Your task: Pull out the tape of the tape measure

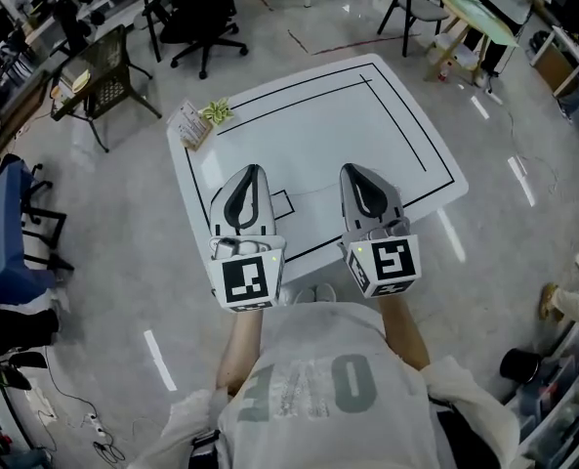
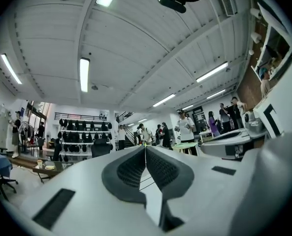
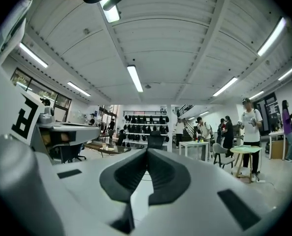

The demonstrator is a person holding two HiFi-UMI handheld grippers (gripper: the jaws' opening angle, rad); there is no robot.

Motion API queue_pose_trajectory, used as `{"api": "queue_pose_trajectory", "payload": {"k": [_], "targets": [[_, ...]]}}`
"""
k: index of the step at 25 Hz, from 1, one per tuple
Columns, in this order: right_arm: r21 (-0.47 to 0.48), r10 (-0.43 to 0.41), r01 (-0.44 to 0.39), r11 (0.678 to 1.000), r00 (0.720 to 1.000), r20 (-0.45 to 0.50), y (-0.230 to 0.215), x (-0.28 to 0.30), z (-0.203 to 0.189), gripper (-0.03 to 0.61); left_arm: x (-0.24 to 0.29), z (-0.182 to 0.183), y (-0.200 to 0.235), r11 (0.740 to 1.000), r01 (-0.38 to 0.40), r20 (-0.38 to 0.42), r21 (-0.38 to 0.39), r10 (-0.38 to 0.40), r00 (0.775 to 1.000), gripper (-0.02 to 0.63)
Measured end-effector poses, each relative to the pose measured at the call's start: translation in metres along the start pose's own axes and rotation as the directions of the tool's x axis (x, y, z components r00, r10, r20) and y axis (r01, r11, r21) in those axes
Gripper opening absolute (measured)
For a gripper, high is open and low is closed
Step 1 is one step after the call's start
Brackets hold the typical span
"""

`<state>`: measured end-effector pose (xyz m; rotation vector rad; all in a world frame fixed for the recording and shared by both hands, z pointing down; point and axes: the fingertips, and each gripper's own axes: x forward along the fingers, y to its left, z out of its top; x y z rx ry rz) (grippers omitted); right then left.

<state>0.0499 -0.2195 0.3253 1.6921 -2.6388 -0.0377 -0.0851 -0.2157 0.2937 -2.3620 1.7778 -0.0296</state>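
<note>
Both sets of jaws are clenched on nothing as the left gripper (image 1: 254,170) and right gripper (image 1: 353,168) hover side by side above a white, black-lined surface (image 1: 406,135). Ribbed dark pads (image 2: 130,170) meet tip to tip inside smooth grey shells. Two grippers, two checkered marker cubes (image 1: 247,279). A small card (image 1: 189,125) and a green-yellow object (image 1: 217,112) lie at the far left corner. The tape measure cannot be made out in any view
</note>
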Motion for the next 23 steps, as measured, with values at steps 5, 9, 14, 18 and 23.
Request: {"api": "queue_pose_trajectory", "payload": {"k": [5, 9, 14, 18, 23], "targets": [[-0.006, 0.013, -0.013, 1.0, 1.0, 0.001, 0.007, -0.003, 0.005, 0.031, -0.006, 0.007, 0.001, 1.0, -0.008, 0.011, -0.009, 0.008, 1.0, 0.031], [-0.01, 0.019, -0.019, 1.0, 1.0, 0.008, 0.011, -0.005, 0.006, 0.031, -0.014, 0.004, 0.009, 0.999, -0.033, 0.004, -0.017, 0.033, 0.999, 0.031], [-0.01, 0.025, -0.025, 1.0, 1.0, 0.003, 0.014, -0.005, 0.004, 0.031, -0.02, 0.001, 0.018, 0.998, -0.058, -0.007, -0.022, 0.058, 0.998, 0.031], [-0.004, 0.024, -0.024, 1.0, 1.0, 0.003, 0.014, -0.006, 0.005, 0.031, -0.024, 0.005, 0.021, 0.998, -0.056, 0.018, -0.034, 0.057, 0.998, 0.031], [-0.003, 0.016, -0.016, 1.0, 1.0, 0.0, 0.012, -0.01, 0.004, 0.031, -0.027, 0.008, 0.02, 0.996, -0.058, 0.045, -0.065, 0.061, 0.997, 0.031]]}}
